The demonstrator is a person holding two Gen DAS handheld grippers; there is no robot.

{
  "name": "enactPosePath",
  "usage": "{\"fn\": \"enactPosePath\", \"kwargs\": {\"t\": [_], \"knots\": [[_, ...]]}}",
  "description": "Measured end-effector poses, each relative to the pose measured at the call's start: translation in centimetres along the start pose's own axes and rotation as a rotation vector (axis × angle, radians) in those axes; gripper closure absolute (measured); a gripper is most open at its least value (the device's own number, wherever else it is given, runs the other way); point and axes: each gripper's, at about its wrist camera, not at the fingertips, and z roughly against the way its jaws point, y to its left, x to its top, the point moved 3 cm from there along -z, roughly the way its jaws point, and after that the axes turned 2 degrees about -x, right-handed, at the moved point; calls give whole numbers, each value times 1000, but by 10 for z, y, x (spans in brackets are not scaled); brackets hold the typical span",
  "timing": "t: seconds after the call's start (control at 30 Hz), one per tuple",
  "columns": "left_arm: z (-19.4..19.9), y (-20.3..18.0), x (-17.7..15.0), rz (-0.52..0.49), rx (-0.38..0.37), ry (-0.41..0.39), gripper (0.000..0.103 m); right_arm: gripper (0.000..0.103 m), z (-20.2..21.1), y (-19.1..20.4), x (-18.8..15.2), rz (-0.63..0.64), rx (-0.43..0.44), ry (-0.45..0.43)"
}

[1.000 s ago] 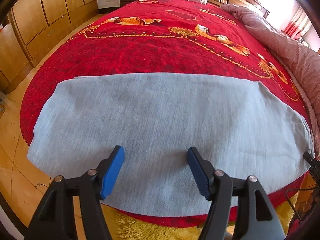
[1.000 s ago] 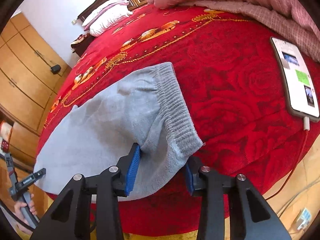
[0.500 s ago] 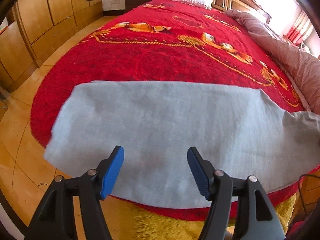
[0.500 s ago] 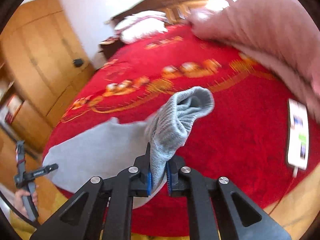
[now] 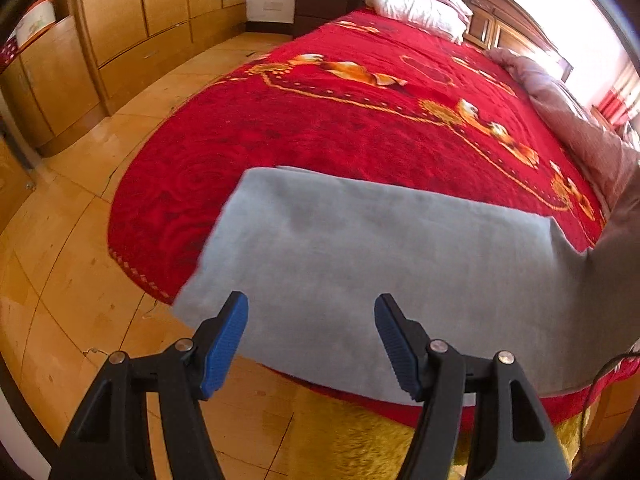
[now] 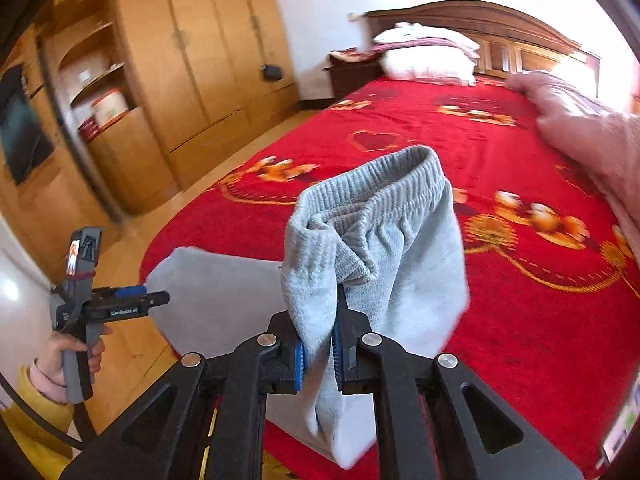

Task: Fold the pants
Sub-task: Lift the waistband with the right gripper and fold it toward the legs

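1. Pants, grey and soft, are pinched near the ribbed waistband by the right gripper, its blue pads pressed together on the cloth.
2. That end hangs lifted above the red bedspread; the rest lies flat at the bed's foot edge.
3. Left gripper hovers with fingers spread wide over the flat part, gripping nothing.
4. White pillows sit at the headboard; wooden wardrobes line the wall.
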Motion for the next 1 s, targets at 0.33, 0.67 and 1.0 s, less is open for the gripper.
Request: {"fn": "enactPosePath", "kwargs": {"t": [0.33,0.67,1.0], "knots": [[1,28,-5,38,11,13,34,91,-34,24,-4,-12,65,48],[1,41,-9,67,-10,8,33,91,-48,31,4,-23,85,70],[12,70,-5,119,-15,-31,33,91,-80,100,28,47,232,80]]}}
